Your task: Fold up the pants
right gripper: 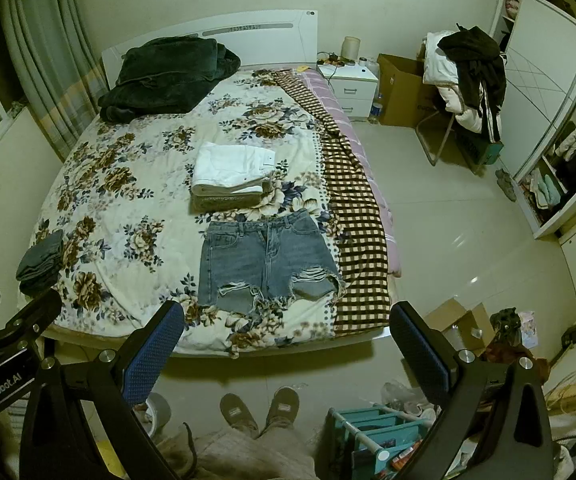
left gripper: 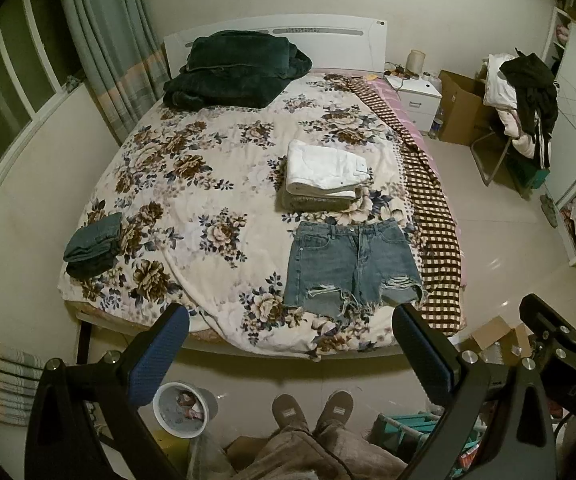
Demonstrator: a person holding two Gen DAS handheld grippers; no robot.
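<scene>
Jean shorts (left gripper: 352, 264): lying flat and spread out near the foot of the bed (left gripper: 191, 184), not folded yet.
Folded pile (left gripper: 324, 176): white pants on top, just behind the shorts. I think those are done.
Dark folded pair (left gripper: 93, 244): far over by the bed's left edge.
My left tongs (left gripper: 288, 356): wide open, holding nothing.
My right tongs (right gripper: 288, 352): wide open too, empty.
Left to do: fold the shorts.
</scene>
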